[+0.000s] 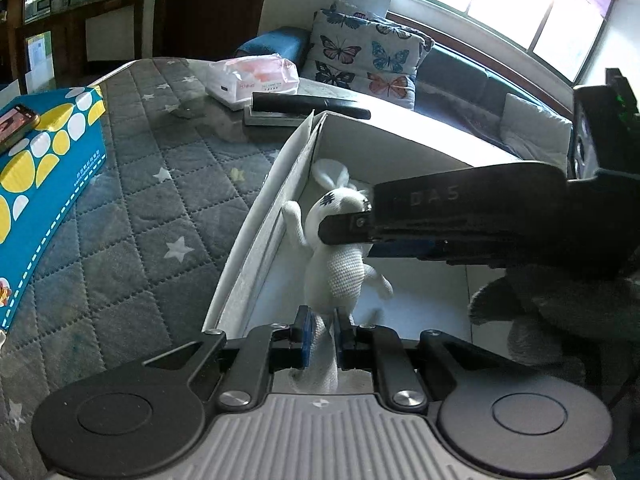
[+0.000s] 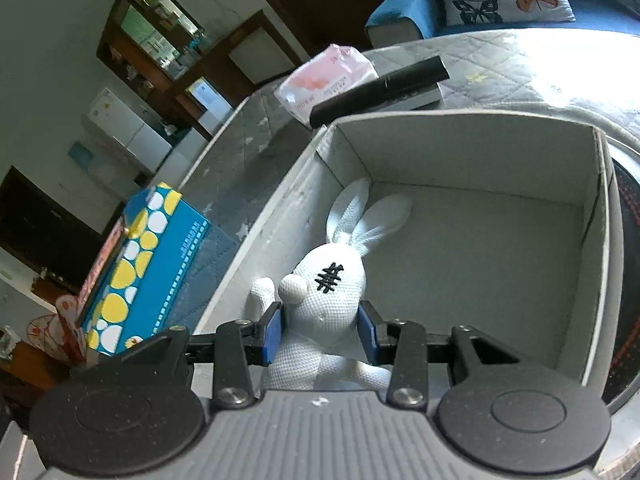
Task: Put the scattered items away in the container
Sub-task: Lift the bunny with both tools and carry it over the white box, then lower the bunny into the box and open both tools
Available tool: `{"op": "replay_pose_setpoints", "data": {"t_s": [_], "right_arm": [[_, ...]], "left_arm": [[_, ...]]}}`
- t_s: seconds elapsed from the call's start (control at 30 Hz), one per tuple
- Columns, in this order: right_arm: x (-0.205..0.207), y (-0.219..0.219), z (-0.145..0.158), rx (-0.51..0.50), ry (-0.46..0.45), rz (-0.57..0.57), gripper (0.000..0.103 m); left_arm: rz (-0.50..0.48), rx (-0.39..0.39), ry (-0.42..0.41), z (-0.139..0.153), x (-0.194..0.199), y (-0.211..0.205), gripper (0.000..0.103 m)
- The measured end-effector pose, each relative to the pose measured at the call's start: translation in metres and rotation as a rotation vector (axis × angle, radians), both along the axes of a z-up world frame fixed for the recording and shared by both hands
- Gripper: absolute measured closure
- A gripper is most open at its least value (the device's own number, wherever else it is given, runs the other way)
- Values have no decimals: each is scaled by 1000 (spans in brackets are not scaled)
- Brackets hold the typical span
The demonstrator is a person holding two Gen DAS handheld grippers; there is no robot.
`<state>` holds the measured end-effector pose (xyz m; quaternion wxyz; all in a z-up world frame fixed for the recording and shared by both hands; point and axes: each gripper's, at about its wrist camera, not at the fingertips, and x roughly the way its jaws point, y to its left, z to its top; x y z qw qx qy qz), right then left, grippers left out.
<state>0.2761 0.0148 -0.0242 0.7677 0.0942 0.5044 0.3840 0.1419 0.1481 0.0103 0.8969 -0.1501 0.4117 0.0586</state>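
A white knitted rabbit (image 1: 340, 268) with a black stitched eye lies in the white open box (image 1: 304, 136), along its left wall. My left gripper (image 1: 322, 324) is shut on the rabbit's leg at the box's near end. Reaching in from the right, the right gripper's fingers (image 1: 344, 230) clamp the rabbit below the head. In the right wrist view the rabbit (image 2: 332, 292) sits between the blue pads of my right gripper (image 2: 322, 330), which press on its body. The remaining floor of the box (image 2: 460, 152) is bare.
A blue dotted tissue box (image 1: 48, 168) with a phone (image 1: 16, 124) on top stands left on the quilted star cloth (image 1: 160, 208). Behind the box lie a pink tissue pack (image 1: 256, 80) and a black bar (image 1: 308, 106). A grey fuzzy thing (image 1: 540, 320) hangs at right.
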Motion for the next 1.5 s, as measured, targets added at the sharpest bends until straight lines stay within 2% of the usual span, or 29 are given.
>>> {"op": "replay_pose_setpoints", "data": {"t_s": [0.27,0.37,0.6,0.67,0.73,0.8,1.07,1.27,1.5], "right_arm": [[-1,1,2,-3,-3,13,59],[-4,0,7,-3,-26,19,55],[-17,-12,27,9,-95,36,53],[-23,-18,35,8,-127,39,49],[-31,-26,43,3,-169,41,45],[-40,-35,51,-3,-208,44,44],[-77,-77,75,-1,-311,26,27],[-108,-122,90,-3,-387,-5,21],[-147,-179,93,-50,-466,-62,21]], "left_arm": [[0,2,-2,0,-1,0,90],[4,4,-5,2,-3,1,88],[12,17,-30,11,-13,-1,84],[8,20,-41,14,-18,-4,84],[3,23,-50,18,-22,-7,84],[-3,22,-59,20,-26,-11,83],[-30,25,-97,31,-45,-29,79],[-77,13,-116,36,-56,-50,78],[-159,1,-122,35,-61,-84,77]]}}
